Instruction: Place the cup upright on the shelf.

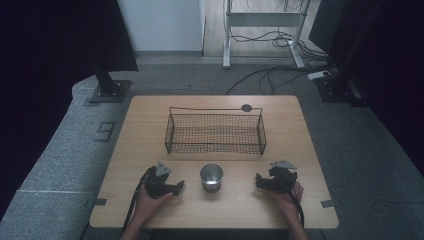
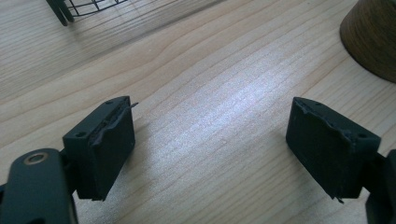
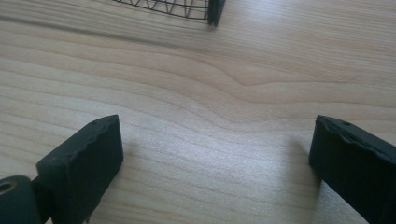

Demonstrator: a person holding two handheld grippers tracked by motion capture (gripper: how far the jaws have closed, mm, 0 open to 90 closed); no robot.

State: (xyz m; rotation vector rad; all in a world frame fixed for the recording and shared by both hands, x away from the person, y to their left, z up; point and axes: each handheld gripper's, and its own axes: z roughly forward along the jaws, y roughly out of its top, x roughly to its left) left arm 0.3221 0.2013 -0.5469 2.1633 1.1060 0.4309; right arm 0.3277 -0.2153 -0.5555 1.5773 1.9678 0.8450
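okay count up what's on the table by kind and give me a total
Metal cup: 1
Black wire basket: 1
Hand-held gripper: 2, the left hand-held gripper and the right hand-held gripper, both open
Small dark round disc by the far edge: 1
Total: 5

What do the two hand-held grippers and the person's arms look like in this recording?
Both the left gripper and right gripper are black, with two blocky, rough-edged jaws. Each carries a grey three-cornered plate on top and trails a black cable along the forearm. No sleeves reach the wrists.
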